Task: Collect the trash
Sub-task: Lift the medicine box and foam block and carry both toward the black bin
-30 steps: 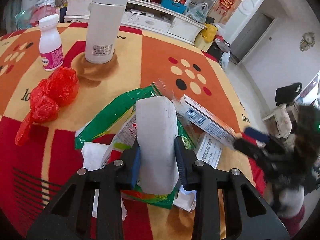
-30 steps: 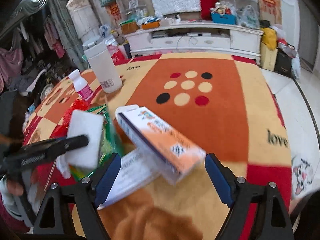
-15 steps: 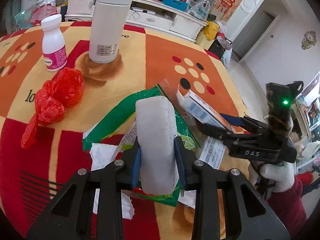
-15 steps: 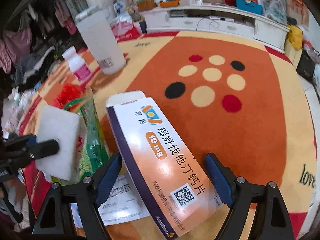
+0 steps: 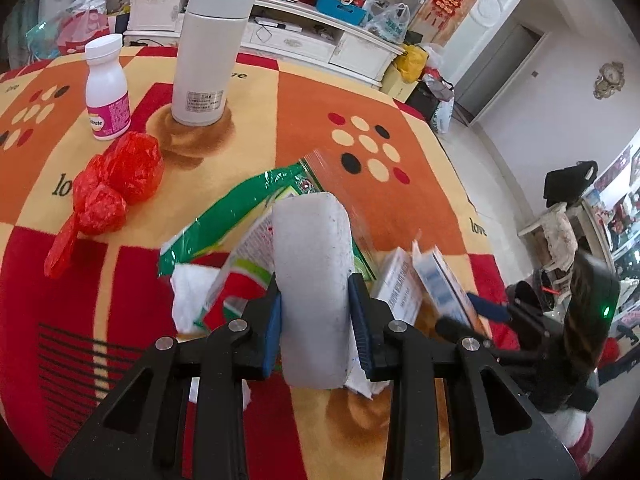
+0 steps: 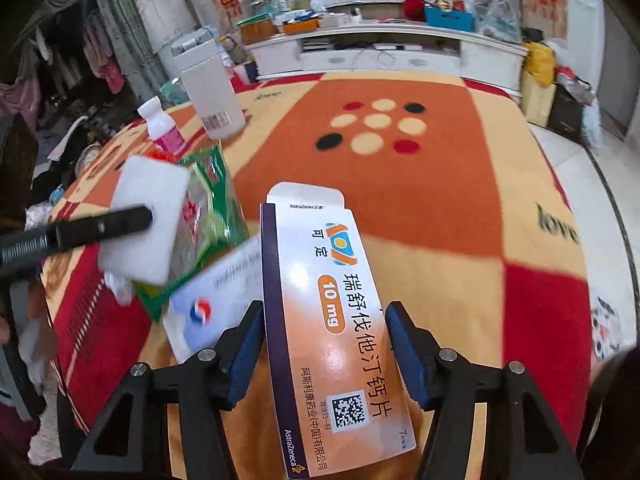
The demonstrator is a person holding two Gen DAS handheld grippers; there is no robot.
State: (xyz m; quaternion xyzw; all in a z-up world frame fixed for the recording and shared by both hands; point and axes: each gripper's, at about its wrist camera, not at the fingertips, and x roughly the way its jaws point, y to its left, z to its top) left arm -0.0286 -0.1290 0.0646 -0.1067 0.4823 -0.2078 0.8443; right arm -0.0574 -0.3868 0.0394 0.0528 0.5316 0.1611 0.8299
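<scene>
A: Far left of the left gripper (image 5: pixel 315 322), one small white bottle (image 5: pixel 107 88) with a pink label is seen upright on the patterned tablecloth (image 5: pixel 280 120), and one tall white flask (image 5: pixel 210 52) is stood just right of it, well beyond the fingertips.

B: Nearer and still left, one crumpled red plastic bag (image 5: pixel 112 188) is laid on the cloth, apart from the pile.

A: And the left claw?

B: It is clamped on one white foam block (image 5: pixel 312 280). The block's long axis is run straight out along the fingers, far end pointed away and upward, both blue pads pressed on its sides.

A: Under and behind the block, one green wrapper (image 5: pixel 240 208) is spread, with one white tissue (image 5: pixel 188 292) at its near left corner.

B: Moving right: one white leaflet (image 6: pixel 216 300) with a red-and-blue mark is seen just left of the right gripper (image 6: pixel 324 356), blurred.

A: Between the right jaws, one orange medicine box (image 6: pixel 332 320) is framed. Its long axis is lined up with the fingers, the opened flap pointed away toward the spotted square, the code end nearest the camera.

B: Those jaws are being closed. The left pad is seen at the box's dark edge; at the right pad a sliver of gap is still shown, so no grip is made.

A: The box is found just right of the foam block, over the table's near edge.
</scene>
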